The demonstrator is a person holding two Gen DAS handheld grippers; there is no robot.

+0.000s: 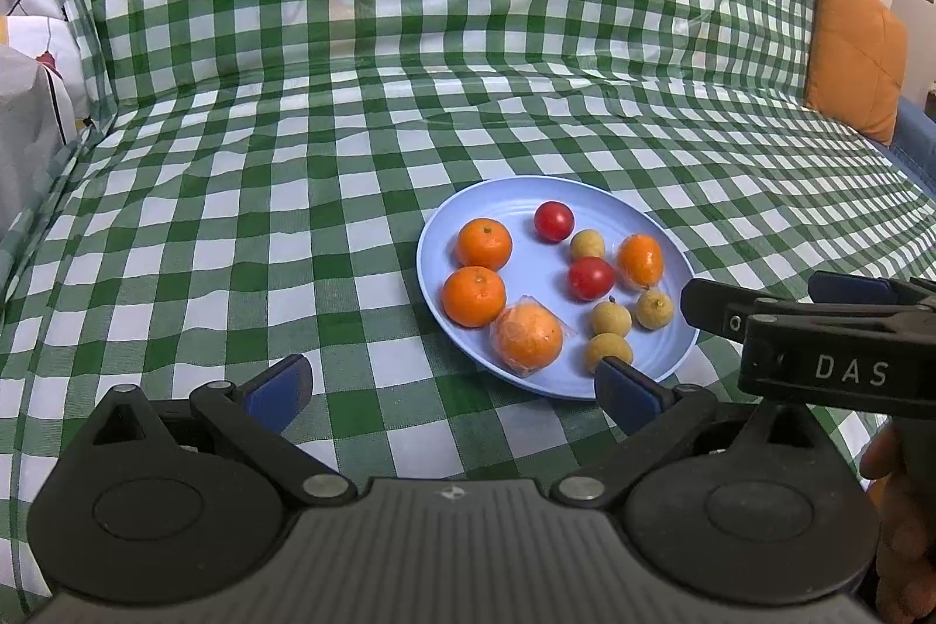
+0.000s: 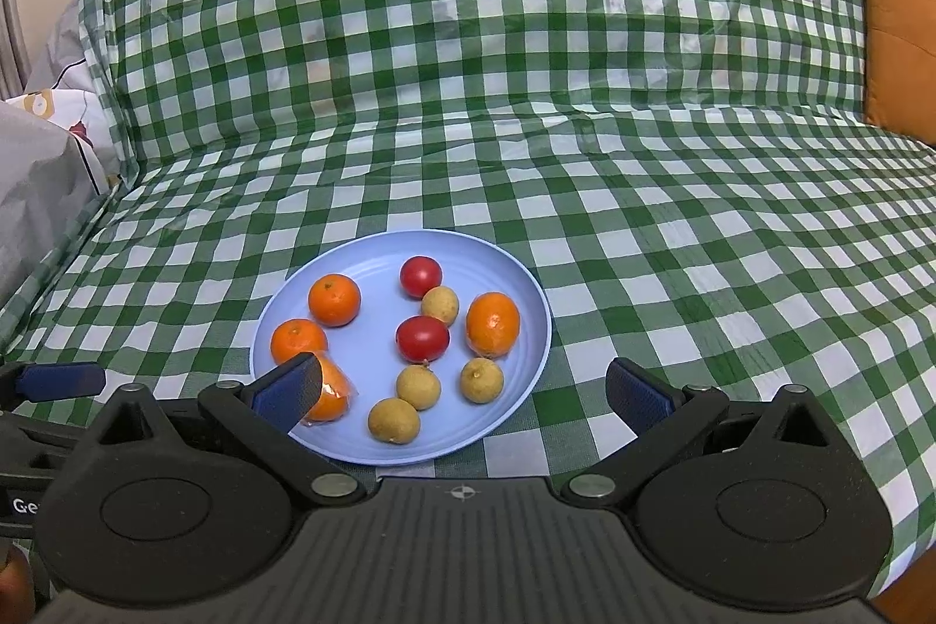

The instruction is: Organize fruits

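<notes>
My left gripper point(image 1: 453, 390) and right gripper point(image 2: 462, 393) both hang with jaws spread wide, gripping nothing, at the near rim of the blue plate point(image 2: 526, 285). On that plate lie four oranges point(image 2: 334, 299), two tomatoes point(image 2: 422, 338) and four longans point(image 2: 394, 420), over checked cloth point(image 2: 702, 244).

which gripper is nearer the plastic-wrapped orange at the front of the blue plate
Right. The right gripper has one fingertip overlapping the plastic-wrapped orange; the left gripper sits just short of it.
</notes>
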